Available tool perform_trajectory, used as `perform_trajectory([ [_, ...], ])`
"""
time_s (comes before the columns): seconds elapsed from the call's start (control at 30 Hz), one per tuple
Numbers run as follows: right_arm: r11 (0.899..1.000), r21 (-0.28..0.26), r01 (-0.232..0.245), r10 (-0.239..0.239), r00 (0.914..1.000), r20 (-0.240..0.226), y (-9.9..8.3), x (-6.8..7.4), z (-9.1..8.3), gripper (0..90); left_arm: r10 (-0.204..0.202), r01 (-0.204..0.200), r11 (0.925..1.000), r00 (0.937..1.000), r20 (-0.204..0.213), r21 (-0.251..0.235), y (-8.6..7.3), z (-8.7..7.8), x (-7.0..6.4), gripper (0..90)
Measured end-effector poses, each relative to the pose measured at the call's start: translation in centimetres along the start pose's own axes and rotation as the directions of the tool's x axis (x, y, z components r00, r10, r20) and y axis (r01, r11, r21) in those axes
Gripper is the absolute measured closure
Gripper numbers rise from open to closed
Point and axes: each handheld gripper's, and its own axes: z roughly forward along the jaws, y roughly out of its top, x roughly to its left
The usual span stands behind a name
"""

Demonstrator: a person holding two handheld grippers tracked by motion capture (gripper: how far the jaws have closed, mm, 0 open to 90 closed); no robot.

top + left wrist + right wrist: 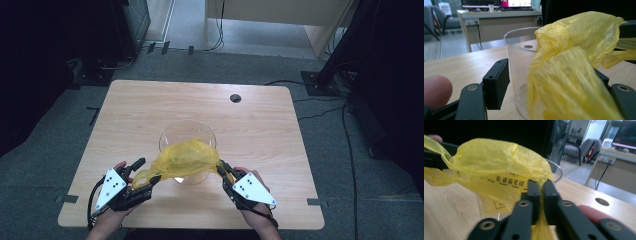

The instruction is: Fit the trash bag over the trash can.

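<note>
Light wooden table (150,105) on grey carpet, a desk seen beyond. Yellow plastic bag (187,157) is draped over the near rim of the clear round container (187,134) — spread across the top, not yet pushed inside. Right gripper (226,175): fingers closed on a bag edge. Left gripper (145,172): fingers apart, a bag loop hung over one. Lining judged about half done — edges remain to be pulled around the rim.

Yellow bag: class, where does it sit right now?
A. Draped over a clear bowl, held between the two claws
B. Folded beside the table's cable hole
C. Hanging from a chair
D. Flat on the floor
A: the bag lies over the bowl, stretched between the left claw and the right claw.
</note>
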Motion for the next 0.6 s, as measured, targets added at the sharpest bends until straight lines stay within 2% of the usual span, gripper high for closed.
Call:
perform_trajectory([
  [0.03,1.000,0.009,0.005,-0.005,1.0000,0.000,0.1,0.0,0.1,89.7,0.000,0.000,1.0000,1.0000,0.000,0.000,0.0,0.0,0.0,32.2],
  [0.17,1.000,0.030,-0.001,0.001,1.0000,-0.009,0.5,0.0,0.1,90.0,0.060,-0.060,0.9981,0.9981,0.012,-0.014,0.2,-0.2,-0.6,31.9],
  [0.23,0.999,0.030,-0.019,0.019,0.9998,-0.008,1.2,0.0,-0.1,90.0,0.065,-0.065,0.9974,0.9977,0.019,-0.030,0.3,-0.3,-0.8,32.2],
  [0.27,0.999,0.030,-0.019,0.019,0.9998,-0.008,1.2,0.0,-0.1,90.0,0.065,-0.065,0.9974,0.9977,0.019,-0.030,0.3,-0.3,-0.8,35.4],
  [0.3,0.999,0.028,-0.036,0.036,0.9993,-0.007,1.7,0.0,-0.2,90.0,0.071,-0.069,0.9957,0.9972,0.025,-0.062,0.5,-0.6,-0.9,39.5],
  [0.33,0.999,0.028,-0.036,0.036,0.9993,-0.007,1.7,0.0,-0.2,90.0,0.071,-0.069,0.9957,0.9972,0.025,-0.062,0.5,-0.6,-0.9,43.6],
  [0.37,0.999,0.033,-0.038,0.038,0.9993,0.001,2.0,0.0,-0.2,90.0,0.075,-0.072,0.9938,0.9968,0.027,-0.085,0.7,-0.7,-1.0,43.6],
  [0.47,0.997,0.055,-0.061,0.061,0.9980,0.016,2.4,-0.1,0.0,89.9,0.063,-0.054,0.9900,0.9961,0.062,-0.130,1.3,-1.0,-1.2,61.9],
  [0.5,0.995,0.075,-0.068,0.067,0.9976,0.014,2.5,-0.3,0.2,89.8,0.057,-0.048,0.9906,0.9959,0.070,-0.128,1.5,-0.8,-1.2,72.4],
  [0.53,0.995,0.075,-0.068,0.067,0.9976,0.014,2.5,-0.3,0.2,89.8,0.055,-0.047,0.9920,0.9962,0.067,-0.117,1.5,-0.6,-1.1,72.4],
  [0.57,0.991,0.100,-0.090,0.090,0.9959,0.010,2.7,-0.7,0.6,89.7,0.044,-0.038,0.9944,0.9971,0.062,-0.099,1.5,-0.4,-1.0,81.2],
  [0.6,0.989,0.108,-0.106,0.106,0.9944,0.006,2.7,-0.9,0.7,89.7,0.021,-0.016,0.9967,0.9980,0.060,-0.080,1.5,-0.1,-0.7,85.1],
])
